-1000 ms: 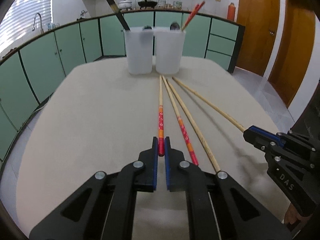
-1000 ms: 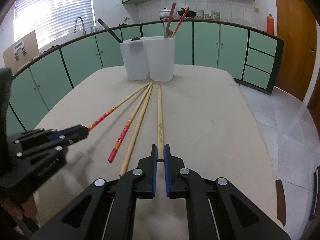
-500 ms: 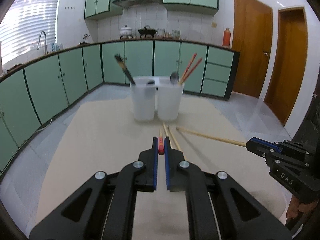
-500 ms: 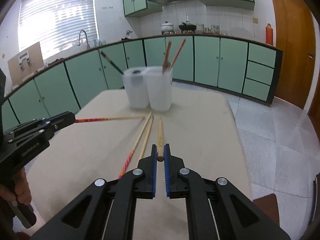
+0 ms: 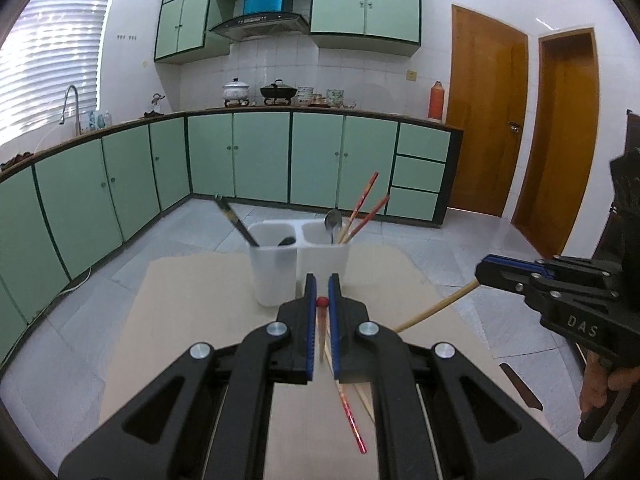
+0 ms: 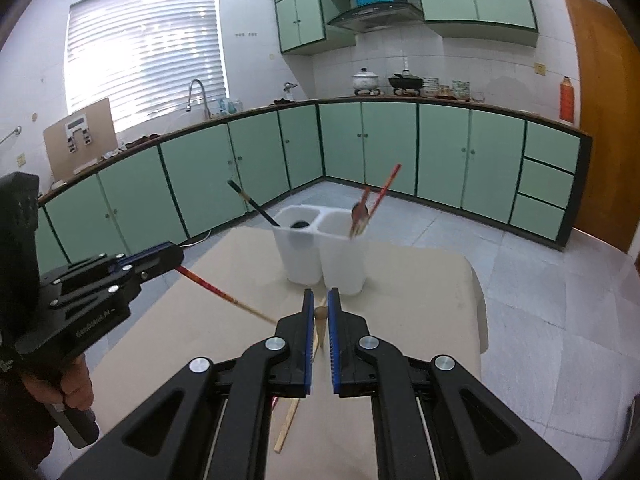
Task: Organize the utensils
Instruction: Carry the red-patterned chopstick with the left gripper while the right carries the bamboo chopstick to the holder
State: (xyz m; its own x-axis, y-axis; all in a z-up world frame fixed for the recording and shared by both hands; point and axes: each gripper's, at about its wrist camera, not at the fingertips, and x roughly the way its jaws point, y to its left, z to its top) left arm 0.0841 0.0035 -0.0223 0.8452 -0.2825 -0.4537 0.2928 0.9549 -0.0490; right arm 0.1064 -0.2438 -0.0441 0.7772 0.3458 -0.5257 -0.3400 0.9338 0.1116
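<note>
Left hand-held gripper [image 5: 322,302]: jaws closed tight on the red end of a red-patterned chopstick [image 5: 321,303], which slants down from the pads toward the worktop [image 5: 192,300]. Right hand-held gripper [image 6: 320,312]: jaws likewise closed, pinching the butt end of a plain wooden chopstick [image 6: 320,313] that also hangs downward. Both grippers are held above the beige worktop, side by side; each shows in the other's view with its chopstick sticking out ahead. On the worktop below, in the left wrist view, another red-patterned chopstick [image 5: 352,420] lies beside a plain one [image 5: 365,402]. Farther on, a white two-compartment utensil holder [image 5: 300,264] stands upright: left compartment holds a dark-handled utensil [image 5: 236,220]; right compartment holds a metal spoon [image 5: 333,222] and two red chopsticks [image 5: 362,204]. Green kitchen cabinets [image 5: 260,156] beyond.
</note>
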